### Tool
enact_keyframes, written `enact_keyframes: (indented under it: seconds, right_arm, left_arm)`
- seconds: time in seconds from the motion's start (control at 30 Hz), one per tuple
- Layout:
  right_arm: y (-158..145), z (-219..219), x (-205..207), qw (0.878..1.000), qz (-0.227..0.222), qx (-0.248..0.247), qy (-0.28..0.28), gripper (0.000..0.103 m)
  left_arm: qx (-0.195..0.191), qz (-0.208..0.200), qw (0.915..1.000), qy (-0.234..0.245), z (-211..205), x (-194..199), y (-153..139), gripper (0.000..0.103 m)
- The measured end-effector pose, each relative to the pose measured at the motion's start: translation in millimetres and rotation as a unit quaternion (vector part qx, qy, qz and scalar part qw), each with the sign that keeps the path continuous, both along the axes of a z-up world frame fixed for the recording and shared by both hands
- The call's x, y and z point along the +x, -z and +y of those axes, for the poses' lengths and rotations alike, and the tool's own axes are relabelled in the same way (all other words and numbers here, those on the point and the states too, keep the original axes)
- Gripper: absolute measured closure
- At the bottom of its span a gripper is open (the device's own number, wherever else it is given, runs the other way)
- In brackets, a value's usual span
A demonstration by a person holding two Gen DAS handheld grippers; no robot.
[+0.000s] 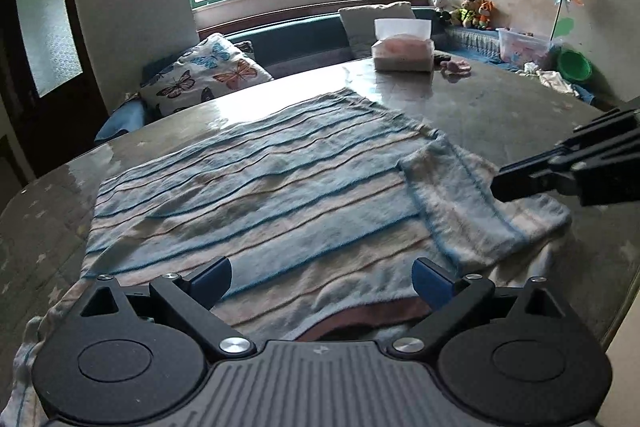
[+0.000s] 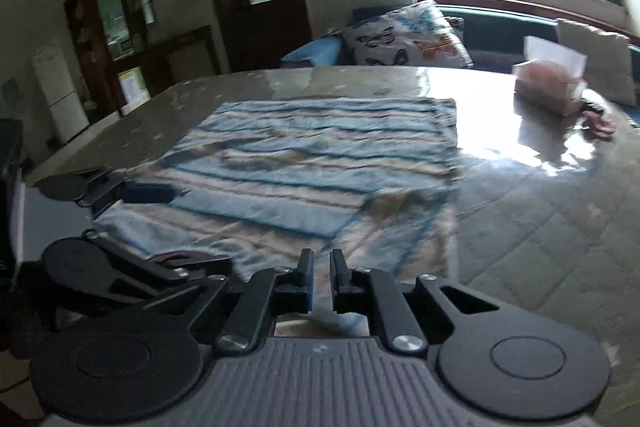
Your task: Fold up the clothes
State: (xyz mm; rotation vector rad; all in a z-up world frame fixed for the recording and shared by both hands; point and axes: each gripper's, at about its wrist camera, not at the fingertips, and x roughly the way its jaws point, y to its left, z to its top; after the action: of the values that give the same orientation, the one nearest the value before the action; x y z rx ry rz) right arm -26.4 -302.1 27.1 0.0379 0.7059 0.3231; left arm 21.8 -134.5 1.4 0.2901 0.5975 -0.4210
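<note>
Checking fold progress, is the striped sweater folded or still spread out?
Mostly spread: the striped sweater lies flat on the table, with only one sleeve folded across its body.

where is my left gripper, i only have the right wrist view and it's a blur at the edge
Observer: The left gripper is wide open over the near end of the striped sweater, just ahead of its brown collar.
Operator: is the sleeve on my right folded in
Observer: Yes, that sleeve lies folded across the body, and the right gripper has its tip at the sleeve's outer edge.
Operator: what's past the table on the far right
Observer: Stuffed toys sit along the wall beyond the tissue box.
</note>
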Motion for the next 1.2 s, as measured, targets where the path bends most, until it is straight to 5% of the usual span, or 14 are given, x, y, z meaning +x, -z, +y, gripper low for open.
enact_keyframes:
  seconds: [0.63,0.83,0.93,1.2]
  right_arm:
    - [34.0,-24.8,101.0,0.998,0.025,-0.045,0.044,0.094]
    - [27.7,-18.8,92.3,0.998,0.011,-0.055,0.034,0.093]
    - [22.2,-11.0,79.5,0.998,0.009,-0.06,0.016,0.083]
    - [19.5,14.2,31.7,0.997,0.01,-0.073,-0.026,0.073]
  left_arm:
    - [0.029,0.017,0.9988,0.035,-47.1,18.6,18.4,0.004]
    - [0.014,0.016,0.9995,0.021,-34.7,16.9,12.5,0.004]
    - [0.005,0.01,0.9999,0.003,-19.3,14.1,5.3,0.004]
    - [0.008,-0.013,0.9955,-0.094,59.5,4.0,-10.3,0.004]
